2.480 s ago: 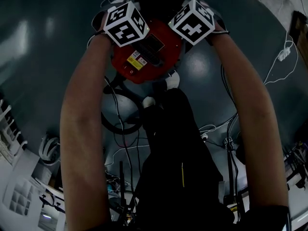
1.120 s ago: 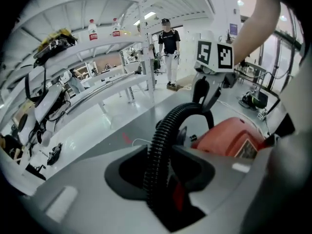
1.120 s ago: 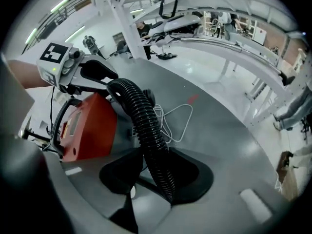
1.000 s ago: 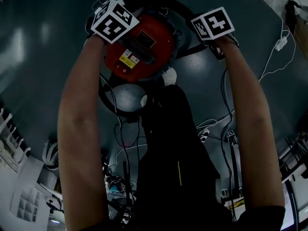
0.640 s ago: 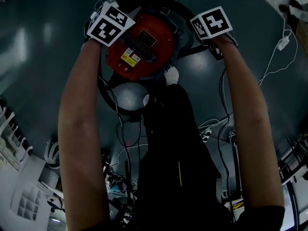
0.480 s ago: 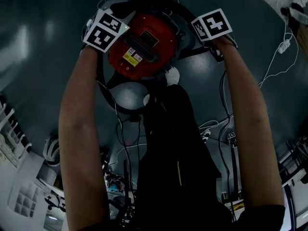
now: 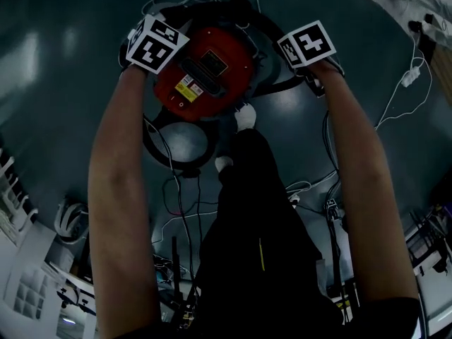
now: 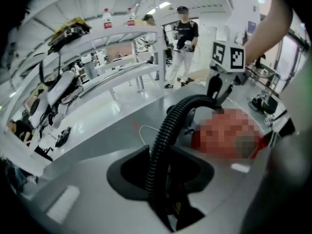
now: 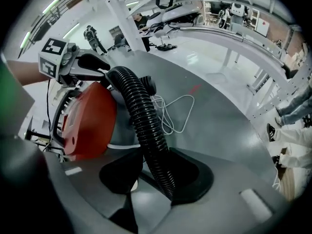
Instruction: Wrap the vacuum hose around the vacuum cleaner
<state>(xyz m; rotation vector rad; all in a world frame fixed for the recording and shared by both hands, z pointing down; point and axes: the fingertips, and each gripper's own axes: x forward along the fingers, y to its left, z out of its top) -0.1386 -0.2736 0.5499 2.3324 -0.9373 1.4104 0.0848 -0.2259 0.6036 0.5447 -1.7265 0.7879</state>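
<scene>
Left gripper (image 8: pixel 166 212): jaws at a middling gap and closed on the black ribbed vacuum hose (image 8: pixel 163 145). They have just been opening slightly, with the hose between them. Right gripper (image 9: pixel 155 188): jaws at a similar middling gap, holding the same hose (image 9: pixel 141 116) across its ribs.

From the left jaws the hose rises up the frame, then bends toward the right gripper's marker cube (image 8: pixel 228 56) at upper right. From the right jaws it climbs to upper left and curls over beside the left gripper's marker cube (image 9: pixel 52 55).

Head view: the hose (image 7: pixel 233 7) arcs along the top edge of the red round vacuum cleaner (image 7: pixel 205 73), close against the body. The cleaner sits at upper centre of the frame, between the two cubes. In the right gripper view its red shell (image 9: pixel 90 121) lies left of the hose.

The cleaner stands on a glossy dark grey floor (image 7: pixel 63 97). A thin white cable (image 9: pixel 174 112) lies looped on the floor just right of the hose. Below the cleaner in the head view are the person's white shoe (image 7: pixel 245 116) and black trouser leg (image 7: pixel 254 217).

Background, left gripper view: white shelving (image 8: pixel 97 48) at upper left and a standing person (image 8: pixel 181 48) at top centre.
</scene>
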